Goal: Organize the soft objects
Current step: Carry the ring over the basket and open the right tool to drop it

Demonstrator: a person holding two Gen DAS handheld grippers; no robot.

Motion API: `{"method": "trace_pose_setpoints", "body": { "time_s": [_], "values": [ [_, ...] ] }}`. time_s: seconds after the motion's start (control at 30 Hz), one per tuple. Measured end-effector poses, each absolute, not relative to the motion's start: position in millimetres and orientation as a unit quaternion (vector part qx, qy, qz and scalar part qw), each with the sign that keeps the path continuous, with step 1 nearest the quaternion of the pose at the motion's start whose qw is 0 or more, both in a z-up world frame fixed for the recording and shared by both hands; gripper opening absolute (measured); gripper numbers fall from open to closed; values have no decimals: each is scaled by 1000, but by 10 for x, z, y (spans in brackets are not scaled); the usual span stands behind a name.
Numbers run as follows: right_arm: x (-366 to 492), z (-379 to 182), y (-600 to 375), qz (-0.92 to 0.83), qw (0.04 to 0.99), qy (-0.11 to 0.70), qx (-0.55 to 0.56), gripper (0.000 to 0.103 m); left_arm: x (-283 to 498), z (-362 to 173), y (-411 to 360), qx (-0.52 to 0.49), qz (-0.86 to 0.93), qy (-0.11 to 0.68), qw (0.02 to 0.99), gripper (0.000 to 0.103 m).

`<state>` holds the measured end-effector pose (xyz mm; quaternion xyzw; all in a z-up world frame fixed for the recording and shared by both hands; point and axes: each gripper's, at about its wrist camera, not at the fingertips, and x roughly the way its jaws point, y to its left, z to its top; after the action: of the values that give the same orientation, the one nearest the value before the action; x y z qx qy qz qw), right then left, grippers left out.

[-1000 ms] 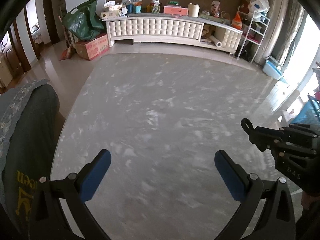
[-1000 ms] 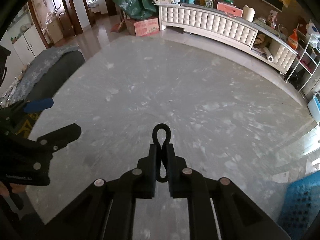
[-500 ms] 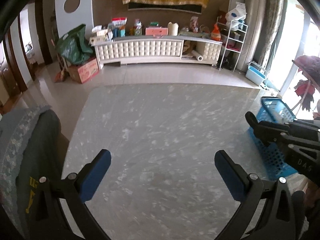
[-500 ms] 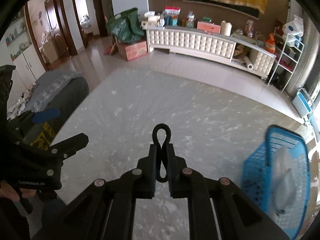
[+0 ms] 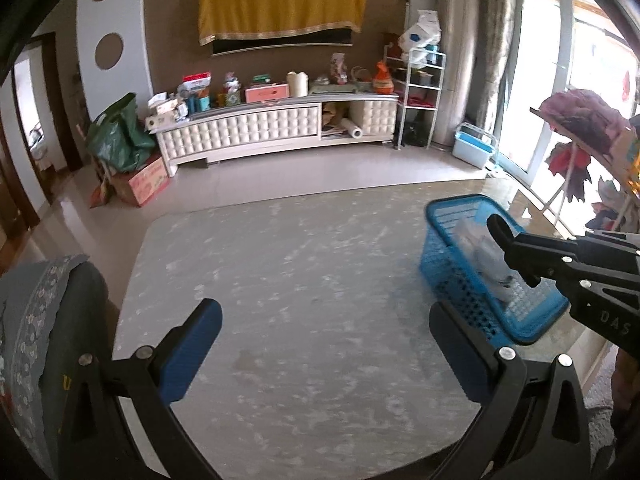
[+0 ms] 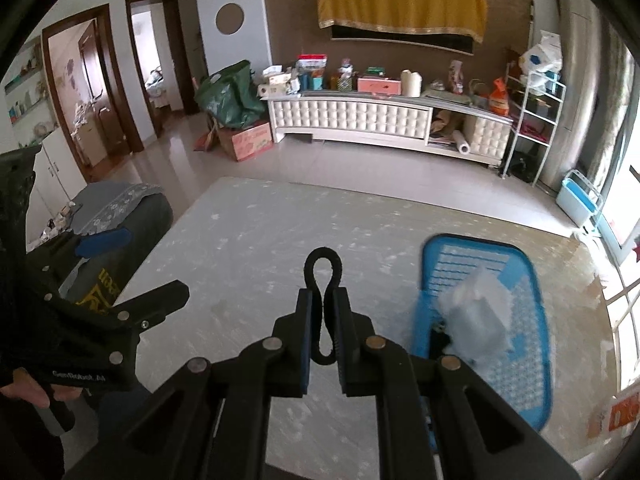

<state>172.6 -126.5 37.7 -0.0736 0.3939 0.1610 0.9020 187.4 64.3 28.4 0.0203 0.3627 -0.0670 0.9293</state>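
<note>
Presently on record: a left gripper (image 5: 326, 354), black-framed with blue pads, jaws spread wide and nothing between them, held above a pale grey marbled table top (image 5: 304, 280). Right gripper (image 6: 324, 334), black frame, jaws pressed together on a thin black looped band (image 6: 322, 276) whose loop stands up past the fingertips; the same gripper appears at the right edge of the left wrist view, in front of the basket. One blue perforated plastic basket (image 6: 528, 344), rectangular, resting on the right-hand part of the table top near its edge; it contains a pale whitish soft item (image 6: 478, 312), blurred, make not discernible. One dark grey chair back (image 5: 68, 320) draped with a grey-blue patterned cloth, just beside the table's left edge, yellow lettering on its side. A person's hand (image 6: 24, 384) grips the left gripper's handle at the lower left of the right wrist view. Background, well apart across a tiled floor: long white tufted-front cabinet (image 5: 256, 128) loaded with boxes and bottles, yellow cloth (image 5: 280, 4) hung on the wall above it, green bag (image 5: 118, 140) on a cardboard box to its left.
</note>
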Motion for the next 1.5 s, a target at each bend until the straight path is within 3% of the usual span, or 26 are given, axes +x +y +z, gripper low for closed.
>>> {"method": "trace_pose_setpoints", "body": {
  "time_s": [0.73, 1.4, 1.5],
  "values": [
    [1565, 251, -2110, 71, 908, 413, -26, 10, 2202, 111, -529, 49, -161, 382, 909, 103],
    [2196, -266, -2243, 55, 877, 476, -19, 10, 2889, -579, -647, 52, -172, 436, 882, 103],
    [2200, -296, -2260, 46, 874, 484, -25, 24, 2941, -646, -642, 51, -174, 441, 879, 103]
  ]
}}
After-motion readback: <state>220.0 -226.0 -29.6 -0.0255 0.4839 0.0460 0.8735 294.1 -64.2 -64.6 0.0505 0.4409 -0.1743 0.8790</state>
